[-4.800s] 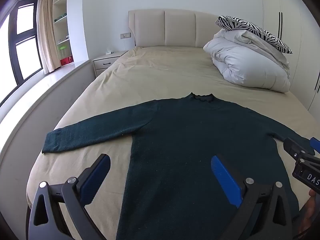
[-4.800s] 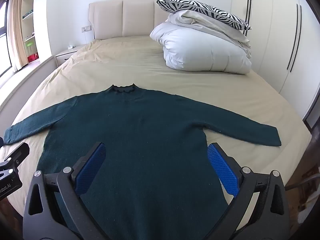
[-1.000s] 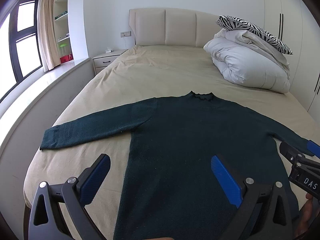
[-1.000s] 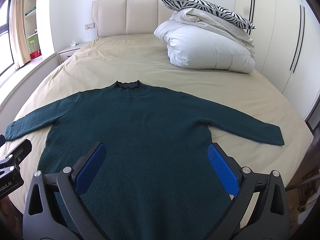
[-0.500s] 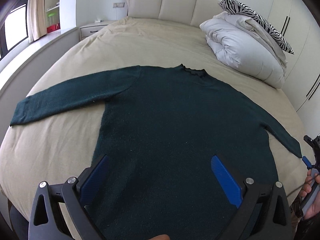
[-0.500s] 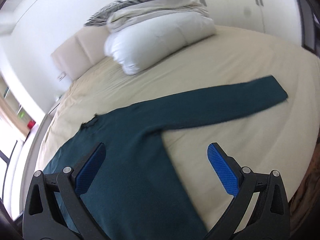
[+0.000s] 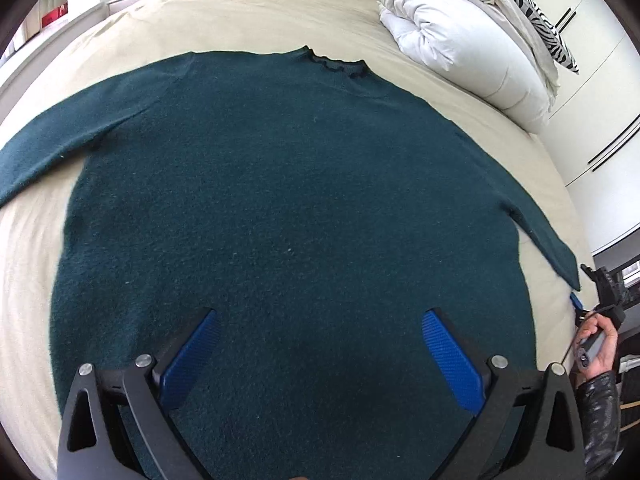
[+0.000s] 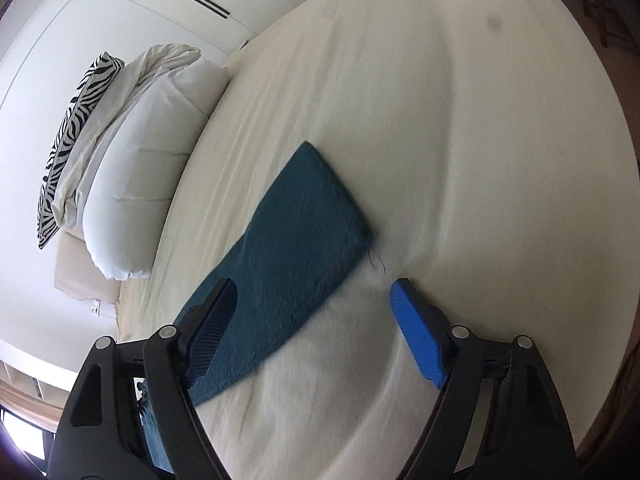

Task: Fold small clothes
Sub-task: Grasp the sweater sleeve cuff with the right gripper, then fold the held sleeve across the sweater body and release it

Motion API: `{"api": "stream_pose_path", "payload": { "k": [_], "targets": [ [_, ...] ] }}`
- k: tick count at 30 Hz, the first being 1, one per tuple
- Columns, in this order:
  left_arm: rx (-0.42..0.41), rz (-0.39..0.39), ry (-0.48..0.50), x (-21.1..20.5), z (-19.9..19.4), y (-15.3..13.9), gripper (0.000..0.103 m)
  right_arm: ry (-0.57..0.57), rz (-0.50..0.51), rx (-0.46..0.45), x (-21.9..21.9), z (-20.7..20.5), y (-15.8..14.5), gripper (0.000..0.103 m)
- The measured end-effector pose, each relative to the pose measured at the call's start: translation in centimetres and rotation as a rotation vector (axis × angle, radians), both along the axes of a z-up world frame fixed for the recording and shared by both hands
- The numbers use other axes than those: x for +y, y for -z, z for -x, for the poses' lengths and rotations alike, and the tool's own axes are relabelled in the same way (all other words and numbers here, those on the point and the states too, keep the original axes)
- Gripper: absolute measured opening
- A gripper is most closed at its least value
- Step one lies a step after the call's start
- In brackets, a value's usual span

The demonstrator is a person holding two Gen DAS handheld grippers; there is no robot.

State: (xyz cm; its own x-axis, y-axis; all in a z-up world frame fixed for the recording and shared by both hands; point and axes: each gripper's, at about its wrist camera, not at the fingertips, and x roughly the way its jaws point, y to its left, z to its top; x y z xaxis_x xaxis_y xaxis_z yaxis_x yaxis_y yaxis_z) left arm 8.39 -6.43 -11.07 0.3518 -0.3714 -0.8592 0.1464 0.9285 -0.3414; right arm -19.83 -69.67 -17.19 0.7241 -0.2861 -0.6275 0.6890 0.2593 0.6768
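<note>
1. Seen from the left wrist, the dark green sweater (image 7: 288, 216) lies spread face-up on the bed (image 7: 248, 12), body flat, collar toward the headboard, both sleeves stretched out to the sides. The left gripper (image 7: 318, 354) hovers over the hem with its jaws spread wide and nothing between them. At the far right edge, the right hand (image 7: 596, 344) carries its tool near the right sleeve's cuff. A likely slip: if the left side grabs the hem while the knit lies this loose, it could bunch the body and spoil the flat layout.

2. Seen from the right wrist, the right gripper (image 8: 316, 312) is tilted over the sleeve end (image 8: 304, 232), jaws spread, one finger above the cloth and the other over bare sheet. The frame is blurred, so contact cannot be told. Risk, as I judge it: closing from this angle could pinch the sheet along with the cuff, or catch only the edge so the sleeve slides free mid-fold. The duvet (image 8: 148, 152) and striped pillow (image 8: 76, 120) sit well apart, no obstacle.
</note>
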Motion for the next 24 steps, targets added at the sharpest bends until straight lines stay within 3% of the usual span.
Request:
{"api": "stream_pose_path", "payload": {
  "k": [2, 4, 7, 8, 15, 17, 20, 24],
  "targets": [
    [0.021, 0.039, -0.005, 0.2, -0.4, 0.4, 0.103, 0.020, 0.003, -0.005, -1.6, -0.6, -0.1, 0.066],
    [0.027, 0.078, -0.006, 0.3, -0.7, 0.7, 0.103, 0.020, -0.003, -0.003, -2.8, -0.8, -0.1, 0.041],
    [0.032, 0.128, 0.004, 0.3, -1.8, 0.9, 0.103, -0.005, -0.024, 0.005, -3.9, -1.5, -0.2, 0.013],
    [0.025, 0.149, 0.002, 0.5, -2.0, 0.9, 0.103, -0.020, -0.019, 0.014, -3.8, -2.2, -0.6, 0.009],
    [0.031, 0.320, -0.042, 2.9, -3.7, 0.8, 0.102, -0.147, 0.143, 0.030, 2.2, -7.7, -7.6, 0.008],
    [0.029, 0.377, -0.076, 4.2, -4.2, 0.9, 0.102, -0.250, 0.201, 0.028, 5.9, -11.0, -10.0, 0.008],
    [0.018, 0.401, -0.119, 6.1, -4.8, 1.0, 0.102, -0.440, 0.275, 0.012, 13.0, -17.5, -13.1, 0.008],
    [0.010, 0.456, -0.181, 9.0, -5.3, 1.4, 0.102, -0.687, 0.278, -0.007, 24.1, -25.4, -13.2, 0.008]
  ]
}}
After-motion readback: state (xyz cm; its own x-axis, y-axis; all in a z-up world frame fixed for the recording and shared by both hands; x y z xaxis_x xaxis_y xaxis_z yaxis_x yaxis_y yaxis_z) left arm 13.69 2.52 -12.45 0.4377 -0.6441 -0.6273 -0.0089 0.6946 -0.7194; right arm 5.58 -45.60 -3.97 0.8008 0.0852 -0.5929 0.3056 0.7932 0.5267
